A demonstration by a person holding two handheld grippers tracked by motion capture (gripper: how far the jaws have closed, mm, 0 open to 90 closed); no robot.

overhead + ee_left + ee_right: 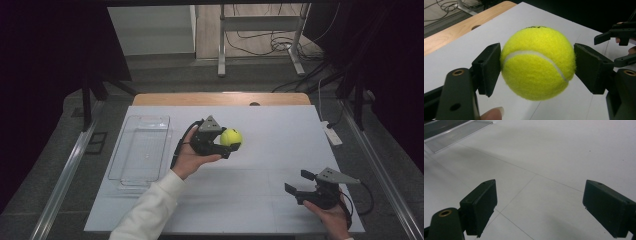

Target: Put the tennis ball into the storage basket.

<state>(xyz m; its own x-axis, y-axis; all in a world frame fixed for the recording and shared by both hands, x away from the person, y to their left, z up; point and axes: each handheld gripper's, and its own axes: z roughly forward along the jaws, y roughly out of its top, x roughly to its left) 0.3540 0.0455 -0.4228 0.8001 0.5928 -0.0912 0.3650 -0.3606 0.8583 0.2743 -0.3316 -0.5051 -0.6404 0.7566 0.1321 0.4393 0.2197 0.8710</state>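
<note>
A yellow tennis ball [232, 135] is held just above the white table sheet [270, 150], near its middle, by my left gripper [229, 142]. In the left gripper view the ball [537, 62] sits between the two black pads [489, 67], which press on its sides; my left gripper [537, 68] is shut on it. My right gripper [298, 181] rests low at the front right, held in a hand, jaws wide apart. In the right gripper view my right gripper [541, 210] has nothing between its pads, just bare sheet below.
A clear plastic tray [140, 150] lies at the left of the sheet, with its corner [456, 133] in the right gripper view. A small white device [331, 133] lies at the sheet's right edge. A strip of wooden tabletop [220, 98] runs along the far side.
</note>
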